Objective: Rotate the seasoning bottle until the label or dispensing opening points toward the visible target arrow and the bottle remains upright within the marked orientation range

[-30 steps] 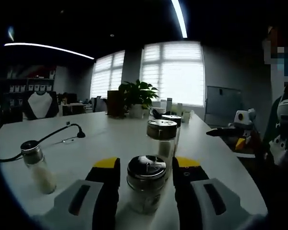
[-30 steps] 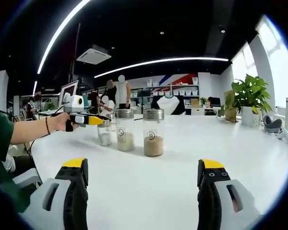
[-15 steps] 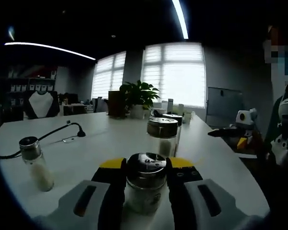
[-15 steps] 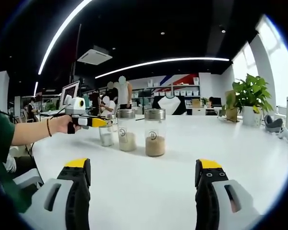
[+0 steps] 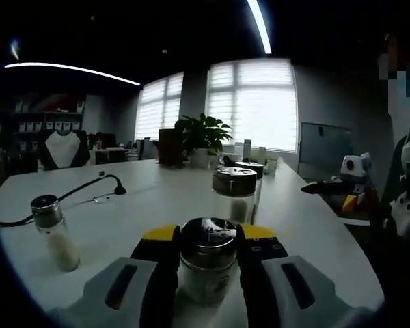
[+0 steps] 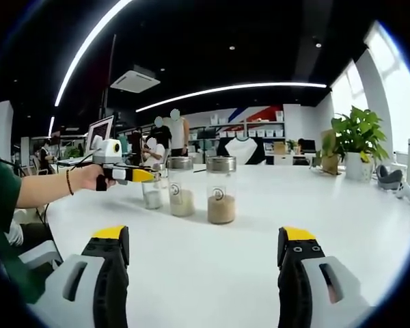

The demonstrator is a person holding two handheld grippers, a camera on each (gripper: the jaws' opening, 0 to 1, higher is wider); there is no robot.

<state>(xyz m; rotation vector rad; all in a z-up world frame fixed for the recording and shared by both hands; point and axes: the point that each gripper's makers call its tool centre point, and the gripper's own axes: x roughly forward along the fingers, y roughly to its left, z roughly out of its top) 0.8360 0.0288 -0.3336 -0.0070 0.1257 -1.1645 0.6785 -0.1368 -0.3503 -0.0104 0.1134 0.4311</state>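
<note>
My left gripper (image 5: 209,234) is shut on a small glass seasoning bottle (image 5: 206,263) with a shiny metal lid, which stands upright on the white table (image 5: 150,198). In the right gripper view the same bottle (image 6: 151,196) sits between the yellow tips of the left gripper (image 6: 147,175), held by a person's hand (image 6: 89,178). My right gripper (image 6: 203,234) hangs open above bare table, well short of the bottles, with nothing between its jaws.
Two taller jars (image 6: 221,191) (image 6: 180,187) holding tan powder stand beside the gripped bottle; the nearer jar (image 5: 234,193) is just beyond it. A small shaker (image 5: 53,232) and a black cable (image 5: 89,191) lie at the left. A potted plant (image 5: 201,137) stands far back.
The left jaws have closed from either side onto the seasoning bottle and stay clamped on it. The right gripper has barely moved and remains open.
</note>
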